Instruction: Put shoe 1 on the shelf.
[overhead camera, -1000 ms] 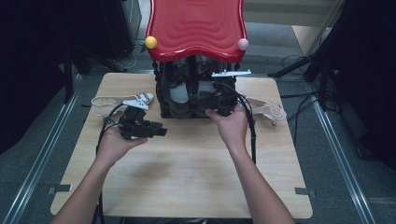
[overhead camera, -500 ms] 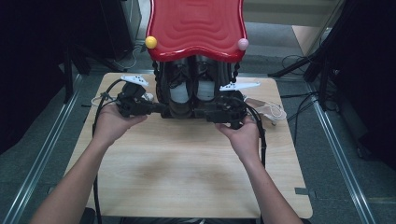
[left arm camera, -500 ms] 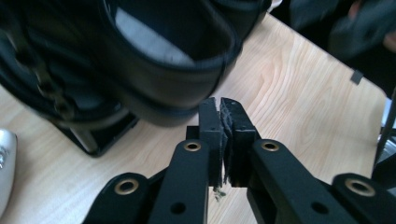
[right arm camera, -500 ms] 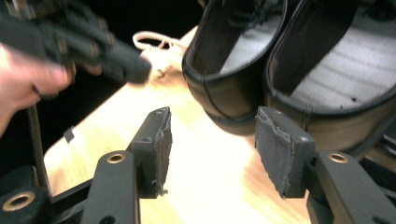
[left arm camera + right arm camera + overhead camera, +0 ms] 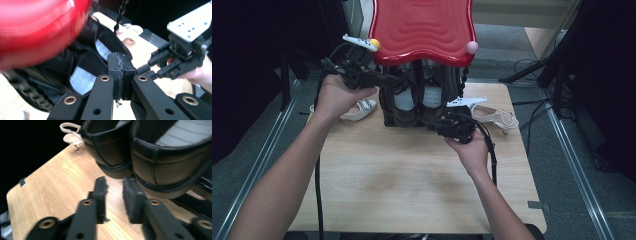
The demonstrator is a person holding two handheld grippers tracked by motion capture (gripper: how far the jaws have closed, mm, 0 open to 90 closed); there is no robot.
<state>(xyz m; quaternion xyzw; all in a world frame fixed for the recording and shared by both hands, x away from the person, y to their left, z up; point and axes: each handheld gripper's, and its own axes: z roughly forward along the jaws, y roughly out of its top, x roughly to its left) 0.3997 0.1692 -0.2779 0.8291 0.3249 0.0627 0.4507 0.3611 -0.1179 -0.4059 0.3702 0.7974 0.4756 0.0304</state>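
Left hand-held gripper (image 5: pixel 119 75) clamped empty (raised) beside black shoes (image 5: pixel 412 100).

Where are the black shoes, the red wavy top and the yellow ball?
black shoes (image 5: pixel 160 167), right gripper view, heel of the nearer shoe.
red wavy top (image 5: pixel 424 27), high view, middle.
yellow ball (image 5: pixel 374 44), high view, its centre.

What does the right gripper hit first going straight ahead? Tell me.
Probably the nearer black shoe: the right gripper points at the two heels with a small empty gap between its jaws, which have just been closing. Depth is hard to judge.
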